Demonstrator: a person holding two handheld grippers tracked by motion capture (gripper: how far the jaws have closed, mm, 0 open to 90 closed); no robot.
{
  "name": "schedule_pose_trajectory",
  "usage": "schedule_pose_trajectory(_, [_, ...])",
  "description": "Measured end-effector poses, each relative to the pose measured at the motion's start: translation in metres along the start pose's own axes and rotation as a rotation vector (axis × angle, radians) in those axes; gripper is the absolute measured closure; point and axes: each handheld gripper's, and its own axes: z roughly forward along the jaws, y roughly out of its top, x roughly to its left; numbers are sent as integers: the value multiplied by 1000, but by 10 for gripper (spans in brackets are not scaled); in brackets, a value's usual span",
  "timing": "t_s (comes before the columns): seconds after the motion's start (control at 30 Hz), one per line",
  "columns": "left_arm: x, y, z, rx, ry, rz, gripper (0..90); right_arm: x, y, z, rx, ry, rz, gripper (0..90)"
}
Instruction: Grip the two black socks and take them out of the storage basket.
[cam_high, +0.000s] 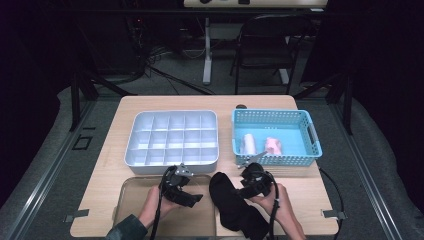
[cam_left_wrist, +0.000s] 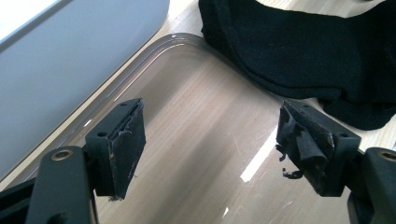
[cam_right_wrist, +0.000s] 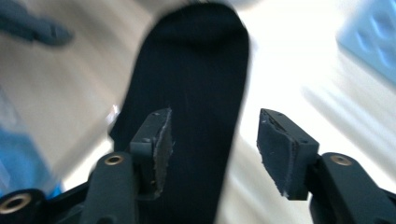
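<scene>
Black sock (cam_high: 235, 207): lies flat at table's near edge. Right gripper (cam_right_wrist: 212, 140): jaws apart above it, nothing clamped. Left gripper (cam_left_wrist: 210, 140): agape, empty, over clear tray (cam_left_wrist: 187, 116).

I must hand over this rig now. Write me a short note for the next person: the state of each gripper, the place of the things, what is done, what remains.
Left gripper: open, holds nothing, over the clear tray.
Right gripper: open, over the black sock, pads not pressing on it.
The sock lies flat on the table, between the clear tray and the right hand.
Blue basket: two pale rolled items inside.
White divided tray: its compartments look empty.
Done: possibly those two rolled items.
Left: probably roll or fold the sock, then put it away.
</scene>
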Motion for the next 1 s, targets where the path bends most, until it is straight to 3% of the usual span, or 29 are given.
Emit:
schedule_pose_trajectory(0.17, [2,0,-1,-5,10,-8,241,-9,-27,-22,61,53,69,387])
schedule_pose_trajectory(0.27, [2,1,-1,-6,12,-10,241,-8,-36,-25,95,88,75,338])
schedule_pose_trajectory(0.3, [2,1,-1,-6,12,-10,241,-5,-37,-24,83,100,90,329])
schedule_pose_trajectory(0.33, [2,1,-1,-6,12,-9,241,-1,-37,-23,127,103,61,301])
schedule_pose_trajectory(0.4, [3,0,-2,-5,7,-11,240,7,-37,-16,158,118,49,266])
schedule_pose_trajectory(0.47, [3,0,-2,-4,6,-9,240,14,-37,-9,219,100,4,260])
schedule_pose_trajectory(0.6, [3,0,-2,-4,5,-10,240,18,-37,2,293,35,-25,409])
schedule_pose_trajectory(0.7, [2,1,-1,-1,18,-10,245,16,-39,3,309,-20,-49,518])
schedule_pose_trajectory(0.83, [1,2,2,6,8,-12,256,5,-41,3,313,-57,-56,530])
schedule_pose_trajectory(1.0, [-2,7,6,8,-2,-11,266,-4,-40,1,298,-91,-122,519])
